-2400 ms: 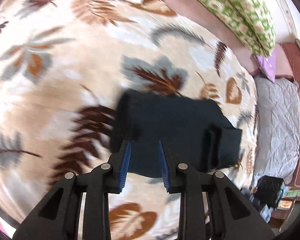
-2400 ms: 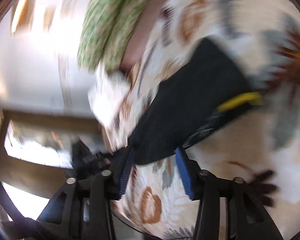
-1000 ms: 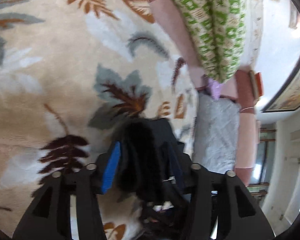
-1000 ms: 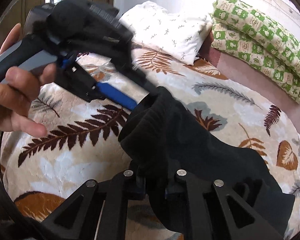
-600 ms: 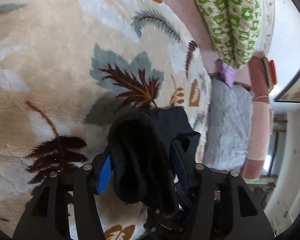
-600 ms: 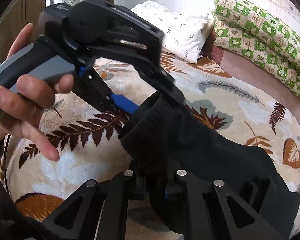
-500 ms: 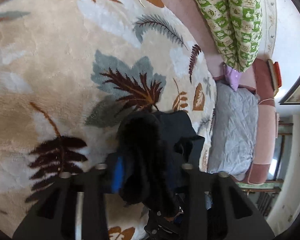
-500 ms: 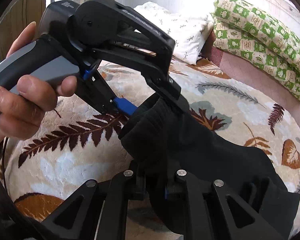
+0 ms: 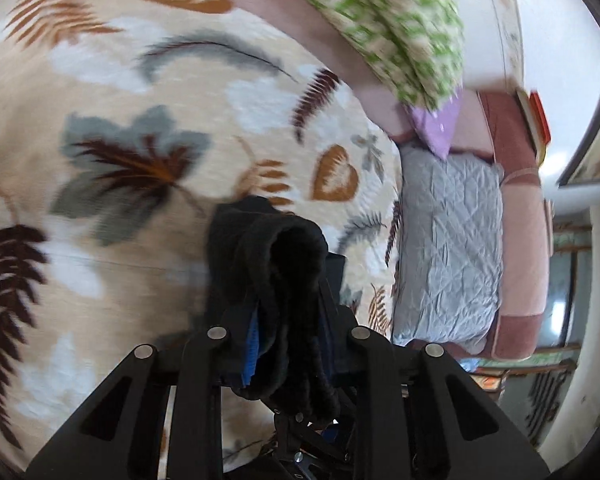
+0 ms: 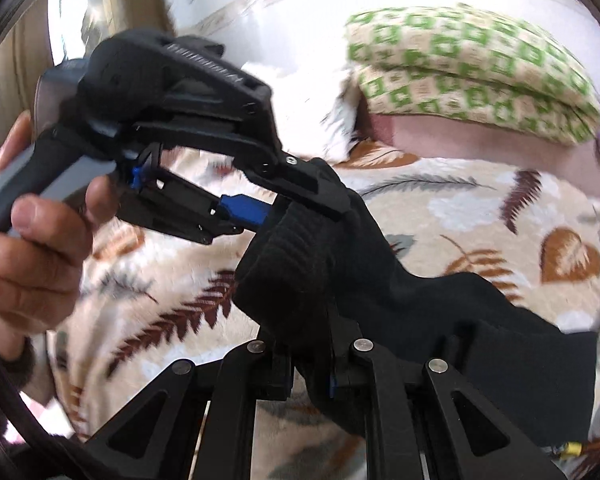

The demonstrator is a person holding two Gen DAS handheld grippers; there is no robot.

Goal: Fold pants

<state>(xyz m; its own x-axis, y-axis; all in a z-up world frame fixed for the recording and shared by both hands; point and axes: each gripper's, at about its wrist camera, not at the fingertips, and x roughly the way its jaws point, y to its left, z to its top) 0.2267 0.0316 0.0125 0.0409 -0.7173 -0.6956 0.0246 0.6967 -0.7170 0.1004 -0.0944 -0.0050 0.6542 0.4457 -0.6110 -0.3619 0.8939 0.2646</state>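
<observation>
The folded black pants (image 10: 400, 304) hang above the leaf-patterned blanket (image 10: 500, 216), held at one edge by both grippers. My right gripper (image 10: 310, 376) is shut on the thick folded edge, low in the right wrist view. My left gripper (image 10: 296, 208) is shut on the same edge just above, held by a hand (image 10: 32, 248). In the left wrist view the left gripper (image 9: 288, 336) is clamped on the bunched pants (image 9: 284, 264), with one blue pad (image 9: 252, 344) showing beside the cloth.
A green-and-cream checked quilt (image 9: 400, 24) and a white pillow (image 10: 300, 92) lie at the head of the bed. A grey quilted mat (image 9: 448, 240) and a purple item (image 9: 440, 124) lie beyond the blanket's right edge.
Both grippers have stayed shut on the pants and have swung them to a new angle above the blanket. Both views are now motion-blurred.
</observation>
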